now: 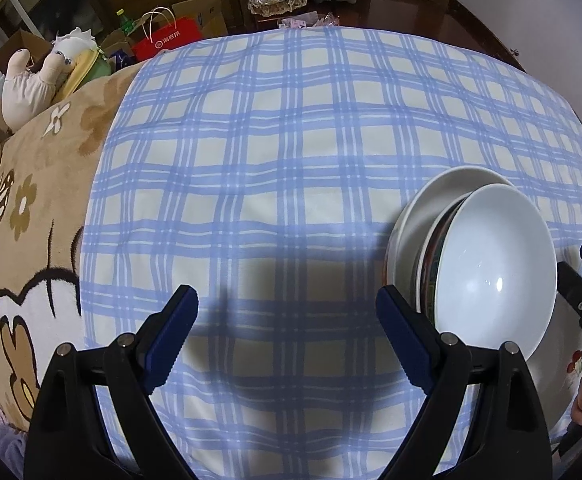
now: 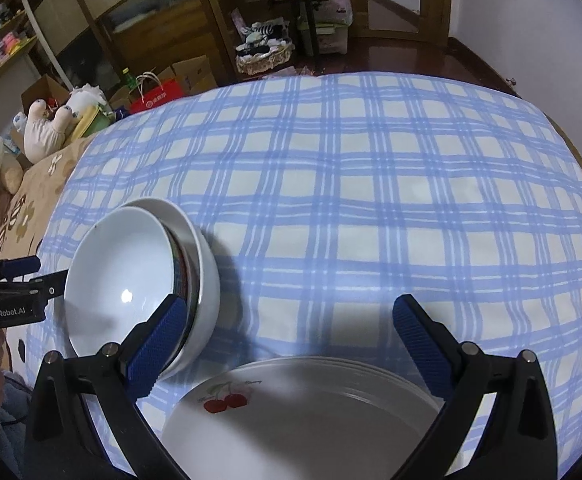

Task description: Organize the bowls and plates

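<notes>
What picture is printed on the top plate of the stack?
A pair of red cherries with green leaves on the white top plate; the right wrist view shows it best.

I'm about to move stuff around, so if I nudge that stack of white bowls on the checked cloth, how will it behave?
The stack of glossy white bowls looks glazed, so probably slippery and breakable. The bowls sit nested unevenly, the top one offset toward the left tool, so a push may shift them against each other. The soft blue-checked cloth may drag and bunch rather than let them slide.
</notes>
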`<state>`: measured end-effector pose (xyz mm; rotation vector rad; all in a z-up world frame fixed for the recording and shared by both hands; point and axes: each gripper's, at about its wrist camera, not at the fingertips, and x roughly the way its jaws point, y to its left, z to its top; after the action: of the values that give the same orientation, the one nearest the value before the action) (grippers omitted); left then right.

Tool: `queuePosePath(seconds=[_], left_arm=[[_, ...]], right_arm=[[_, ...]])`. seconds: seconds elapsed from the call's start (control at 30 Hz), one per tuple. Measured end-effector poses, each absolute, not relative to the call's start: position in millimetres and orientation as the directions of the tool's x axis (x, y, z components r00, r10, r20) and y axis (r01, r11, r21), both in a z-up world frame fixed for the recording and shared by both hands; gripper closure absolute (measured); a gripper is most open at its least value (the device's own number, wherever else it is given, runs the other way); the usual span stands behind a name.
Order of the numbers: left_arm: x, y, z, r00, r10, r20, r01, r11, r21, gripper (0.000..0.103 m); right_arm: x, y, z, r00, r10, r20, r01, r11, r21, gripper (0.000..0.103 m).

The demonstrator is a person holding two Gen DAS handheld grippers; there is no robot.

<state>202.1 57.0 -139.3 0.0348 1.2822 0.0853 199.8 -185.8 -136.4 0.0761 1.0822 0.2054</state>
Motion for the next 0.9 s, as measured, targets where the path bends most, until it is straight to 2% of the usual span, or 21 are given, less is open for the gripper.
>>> queuePosePath(seconds=[0.67,0.9], left_arm=[[204,59,-149,0.244,0.097,-0.965,-0.056,0.995,0.086,0.013],[205,60,-150,0.239,0.098,-0.966,-0.067,0.994,0.085,0.013]], right_arm=[[201,-172,-137,0.45,0.137,-0.883,-0.11,0.989,0.097,0.0],[202,-173,-139,0.438,0.151,-0.886,-0.081,0.988,0.129,0.0]])
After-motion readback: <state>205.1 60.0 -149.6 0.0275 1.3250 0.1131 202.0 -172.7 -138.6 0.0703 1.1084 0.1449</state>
